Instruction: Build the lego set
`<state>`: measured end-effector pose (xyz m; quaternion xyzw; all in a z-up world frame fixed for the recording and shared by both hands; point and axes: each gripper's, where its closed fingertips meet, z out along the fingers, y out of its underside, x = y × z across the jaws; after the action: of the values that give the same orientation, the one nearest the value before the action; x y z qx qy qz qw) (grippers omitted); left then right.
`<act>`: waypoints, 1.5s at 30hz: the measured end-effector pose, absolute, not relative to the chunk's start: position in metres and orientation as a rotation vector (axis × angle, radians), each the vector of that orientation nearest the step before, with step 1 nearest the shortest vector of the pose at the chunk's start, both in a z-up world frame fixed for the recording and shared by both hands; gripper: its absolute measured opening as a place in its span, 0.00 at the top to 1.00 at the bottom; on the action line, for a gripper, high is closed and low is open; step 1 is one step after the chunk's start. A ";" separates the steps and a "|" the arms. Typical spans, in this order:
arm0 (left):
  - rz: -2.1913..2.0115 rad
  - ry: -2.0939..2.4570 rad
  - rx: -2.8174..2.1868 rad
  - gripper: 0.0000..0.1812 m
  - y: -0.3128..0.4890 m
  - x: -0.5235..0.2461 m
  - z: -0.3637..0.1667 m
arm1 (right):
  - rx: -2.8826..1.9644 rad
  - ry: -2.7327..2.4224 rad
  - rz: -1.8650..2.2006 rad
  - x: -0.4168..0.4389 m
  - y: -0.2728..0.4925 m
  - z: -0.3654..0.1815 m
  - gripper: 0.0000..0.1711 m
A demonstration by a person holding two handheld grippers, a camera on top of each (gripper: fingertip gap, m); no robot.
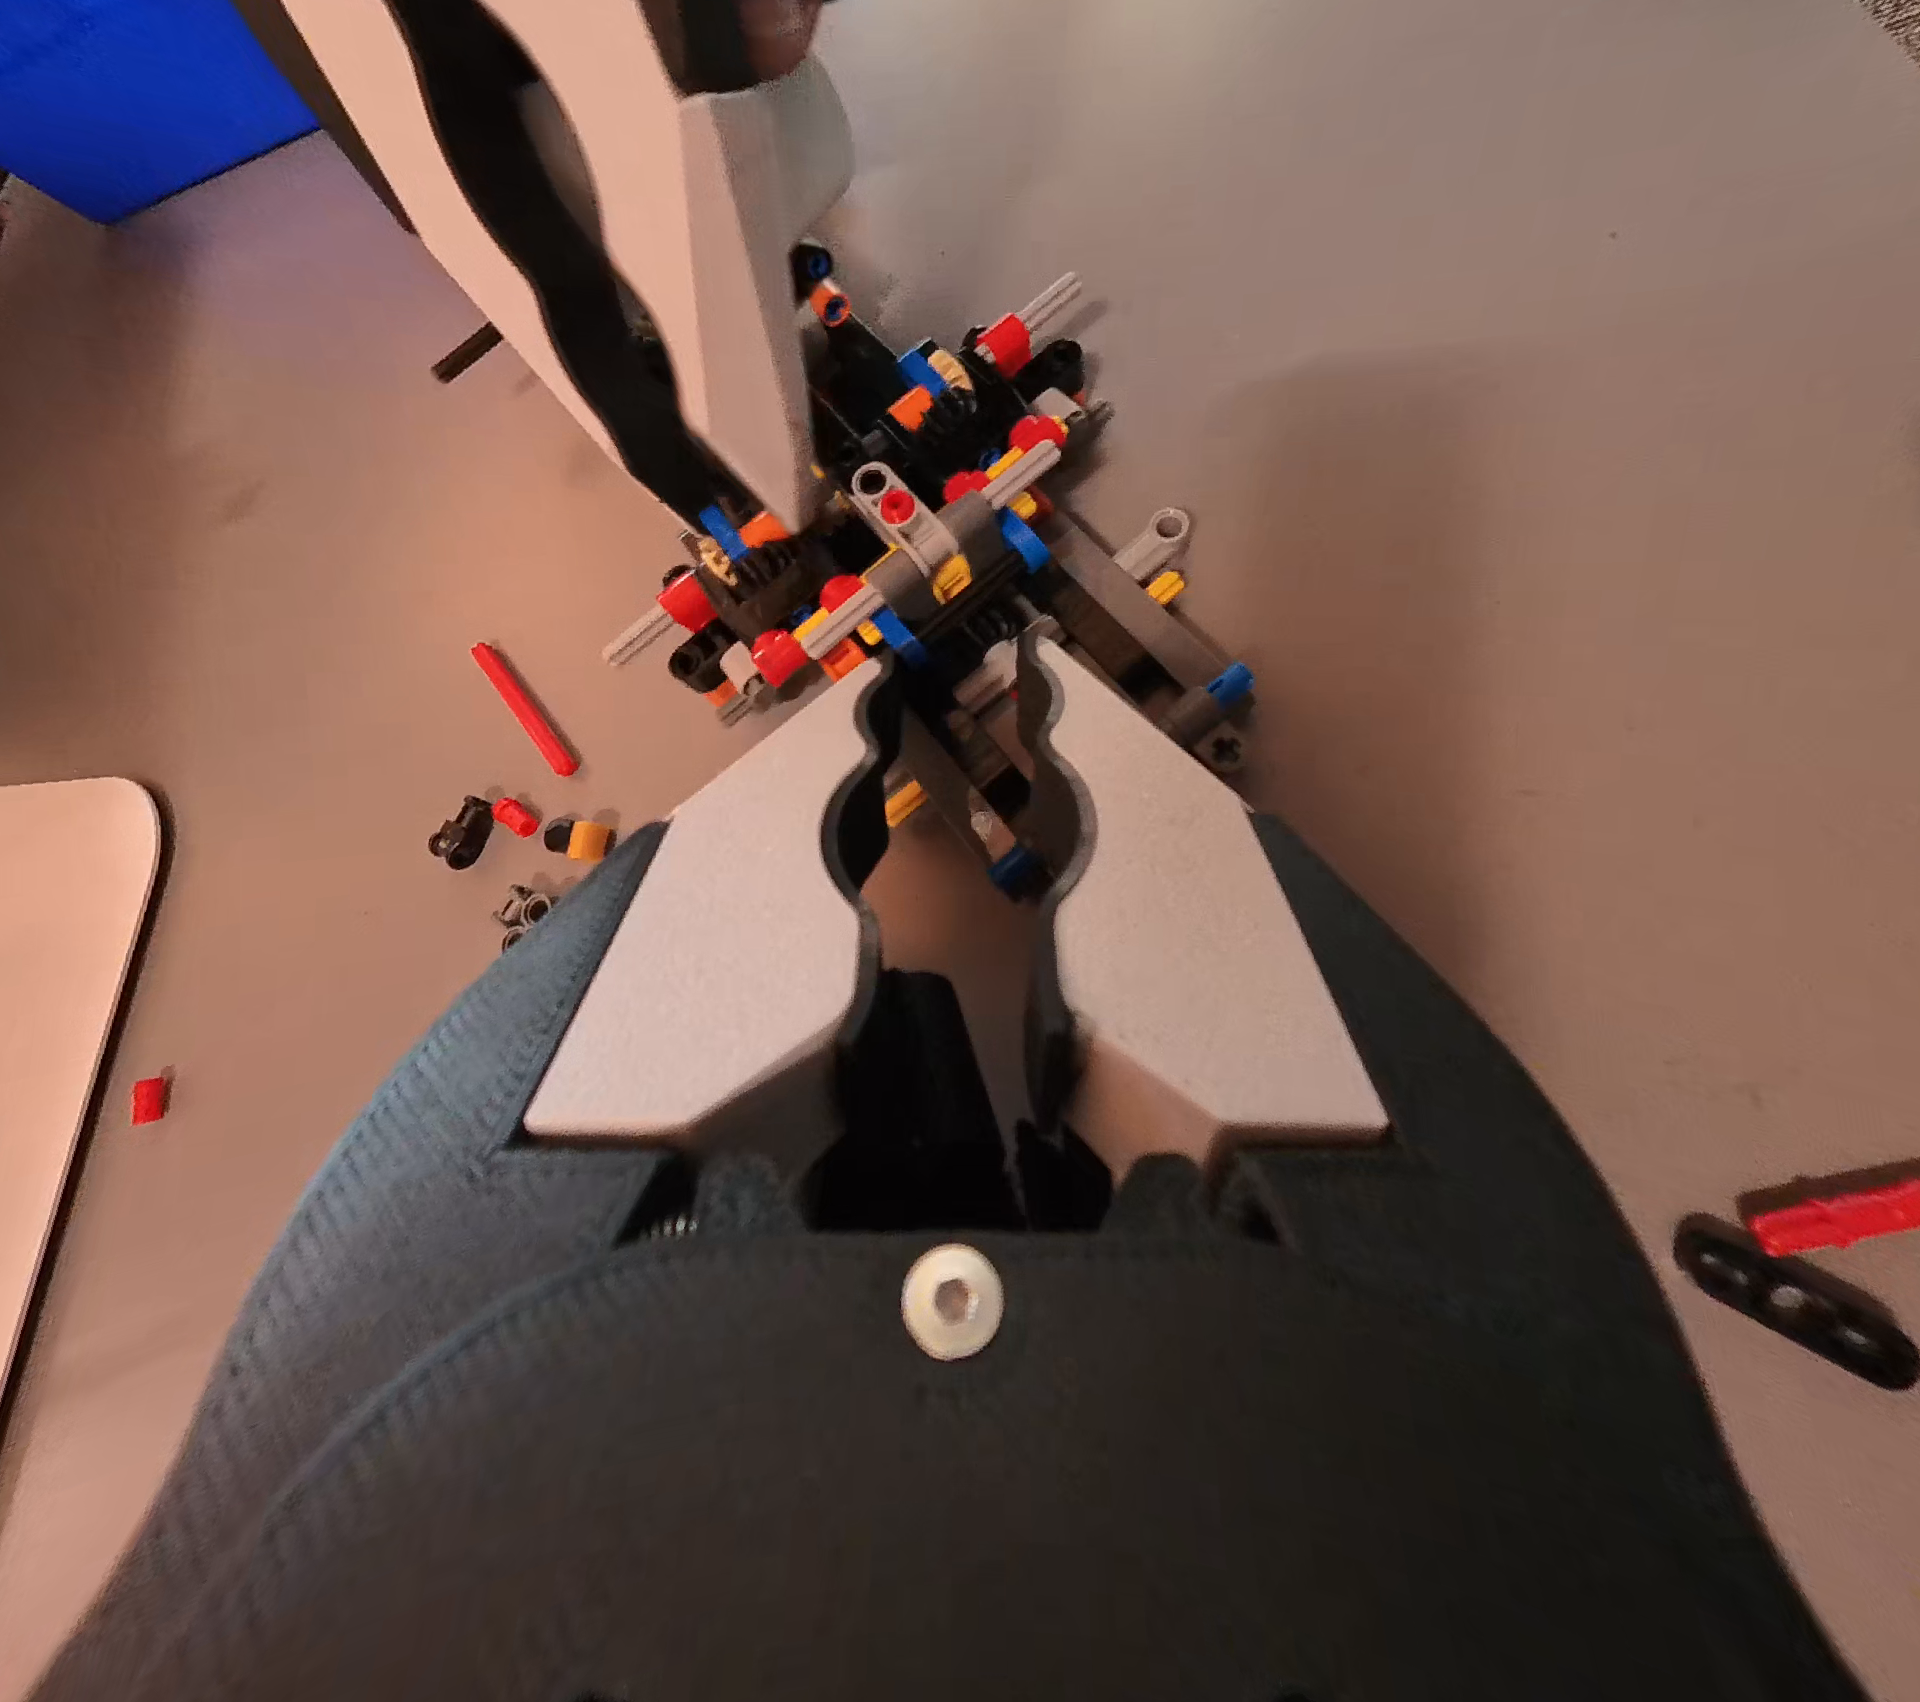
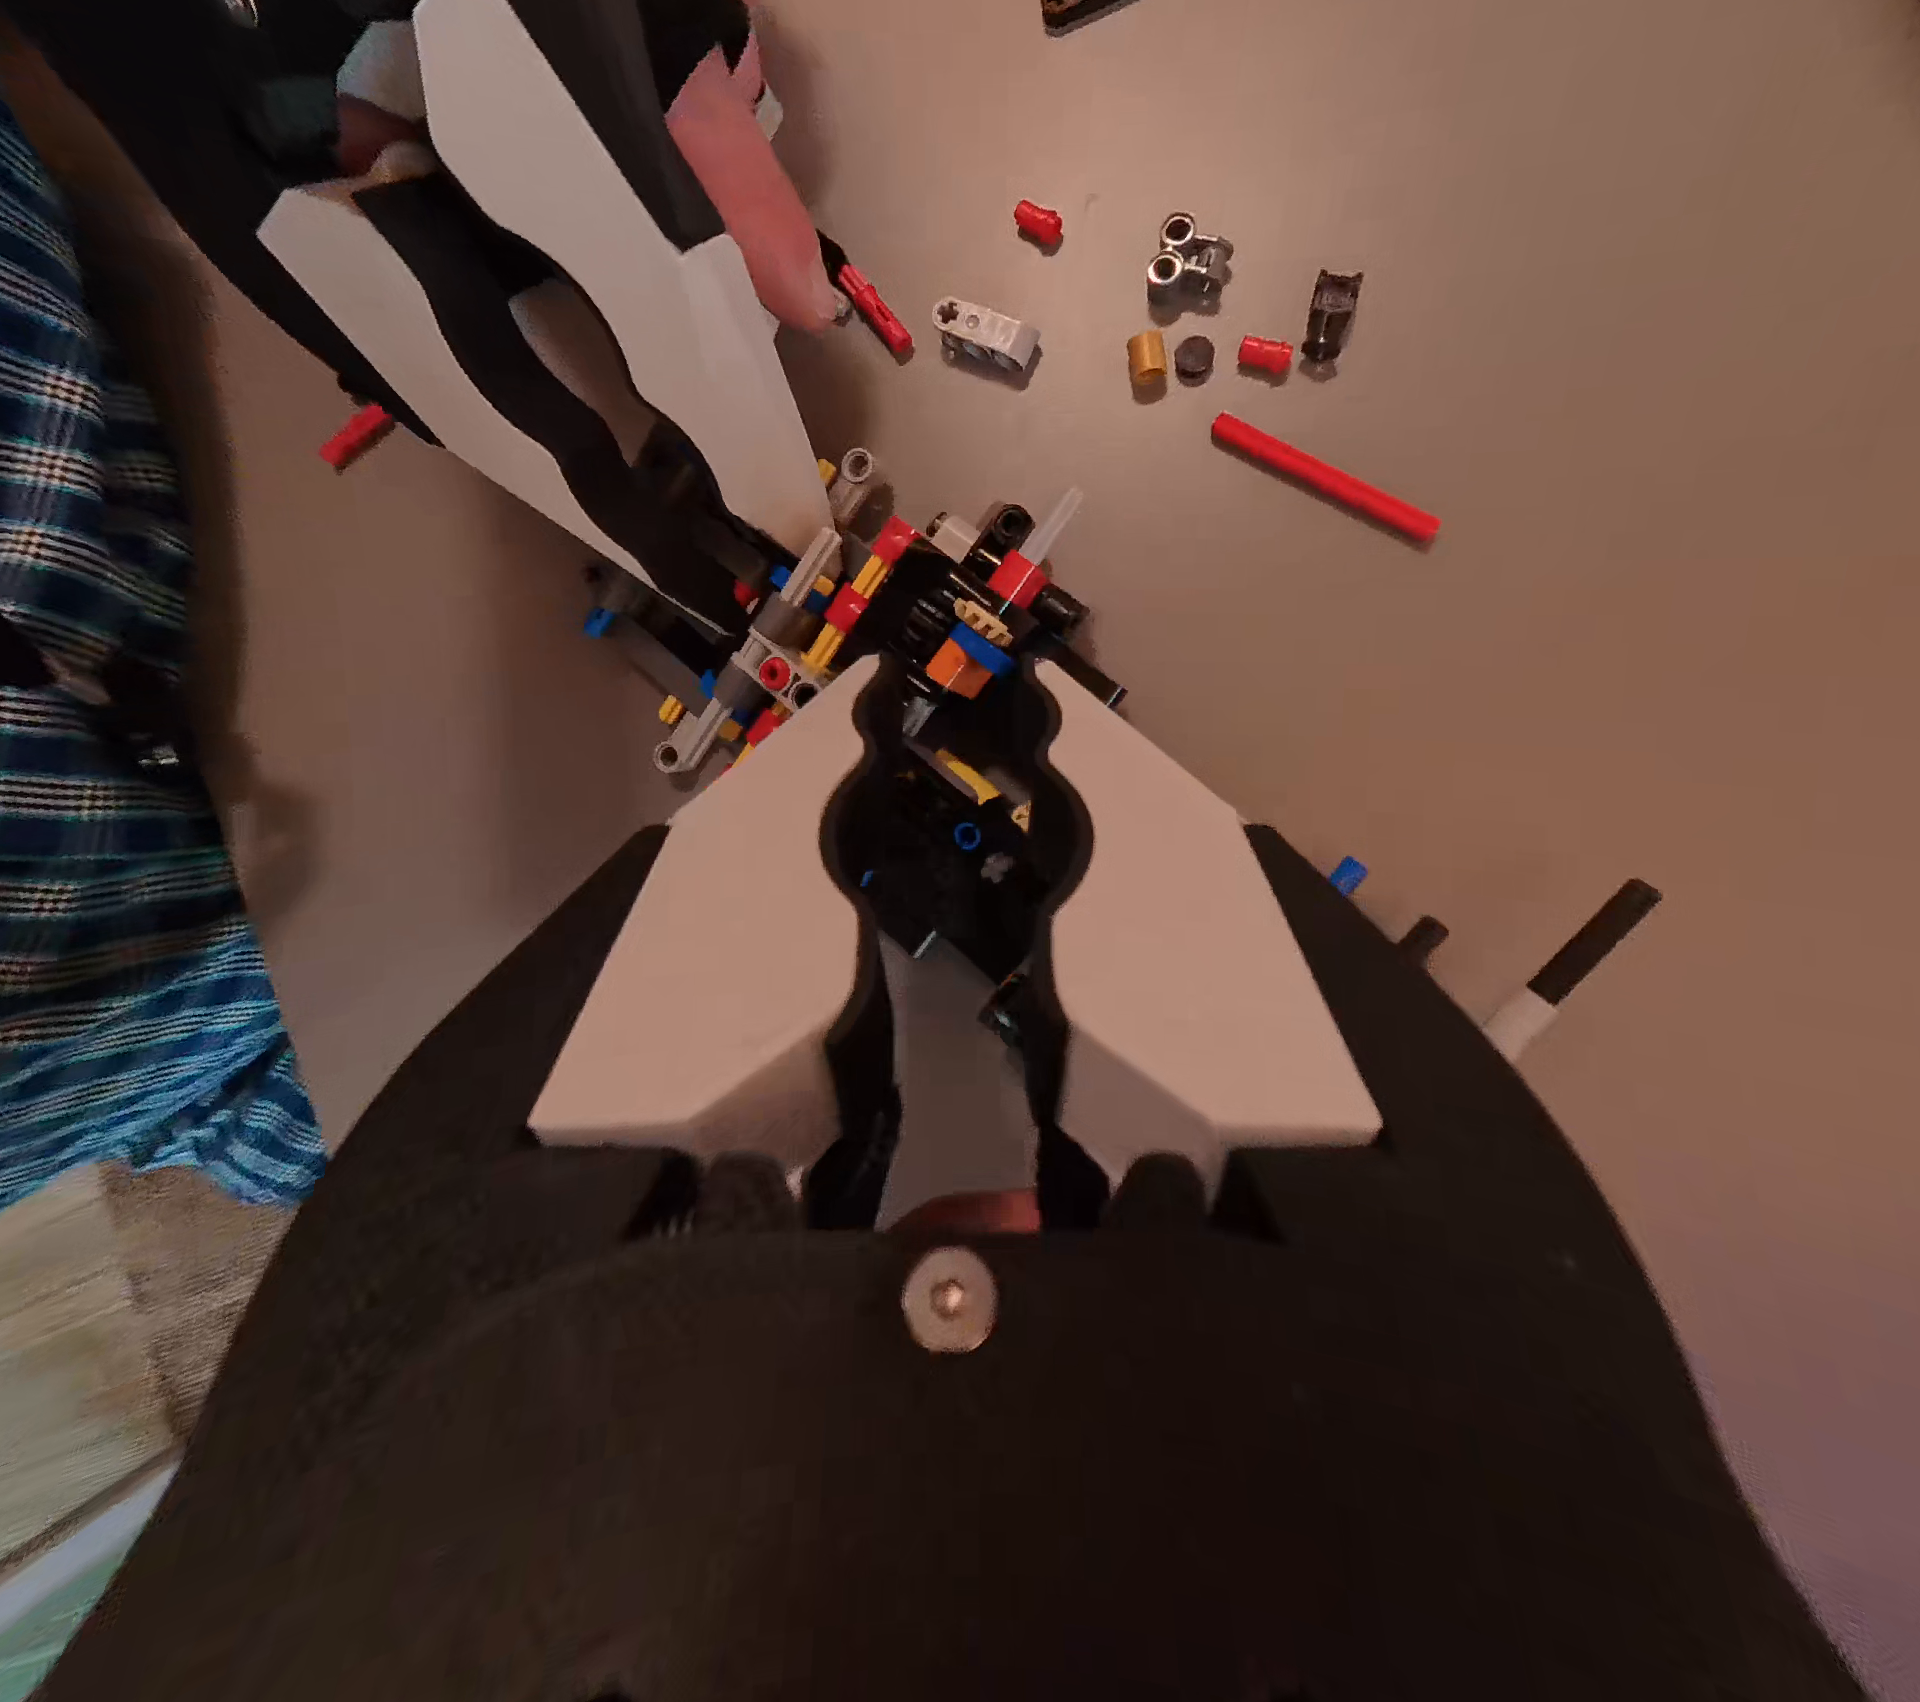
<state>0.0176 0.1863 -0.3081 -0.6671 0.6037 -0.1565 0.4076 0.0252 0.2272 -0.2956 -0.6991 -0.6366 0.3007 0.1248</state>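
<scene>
The lego assembly (image 1: 935, 530), a black and grey Technic frame with red, blue, yellow and orange pins and gears, lies on the tan table. My left gripper (image 1: 961, 665) is shut on its near grey and black beam end. My right gripper (image 1: 758, 509) comes in from the upper left, its tips on the far side by a black gear. In the right wrist view my right gripper (image 2: 956, 676) is shut on the black part of the assembly (image 2: 935, 603) beside an orange piece. The left gripper (image 2: 769, 551) reaches it from the upper left.
Loose parts lie on the table: a red axle (image 1: 525, 707), small pins (image 1: 520, 826), a black holed beam (image 1: 1792, 1299), a long red axle (image 2: 1325, 476), a grey connector (image 2: 987, 327), a gold piece (image 2: 1146, 357). A marker (image 2: 1579, 956) lies right. A light board (image 1: 62, 977) lies left. The grey connector (image 2: 987, 327) is about 6 cm from my left fingertips.
</scene>
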 end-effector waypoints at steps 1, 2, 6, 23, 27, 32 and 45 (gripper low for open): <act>-0.394 1.522 -1.681 0.88 0.186 0.018 -0.308 | -2.057 -1.842 0.891 0.025 0.228 -0.295 0.91; -0.396 1.522 -1.682 0.88 0.186 0.018 -0.308 | -2.092 -1.833 0.914 0.025 0.228 -0.296 0.90; -0.399 1.521 -1.684 0.89 0.186 0.018 -0.308 | -2.168 -1.831 0.977 0.024 0.227 -0.298 0.90; -0.401 1.524 -1.681 0.88 0.186 0.019 -0.309 | -2.091 -1.862 0.827 0.018 0.231 -0.295 0.96; -0.399 1.527 -1.679 0.88 0.186 0.019 -0.309 | -2.057 -1.881 0.770 0.016 0.232 -0.295 0.96; -0.408 1.526 -1.686 0.88 0.186 0.019 -0.310 | -2.007 -1.916 0.641 0.016 0.232 -0.295 0.96; -0.400 1.523 -1.684 0.88 0.186 0.020 -0.310 | -1.871 -1.974 0.292 0.008 0.235 -0.287 1.00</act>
<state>0.0204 0.1861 -0.3100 -0.6675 0.6038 -0.1587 0.4060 0.0084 0.2352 -0.2865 -0.6700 -0.7067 0.1047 0.2019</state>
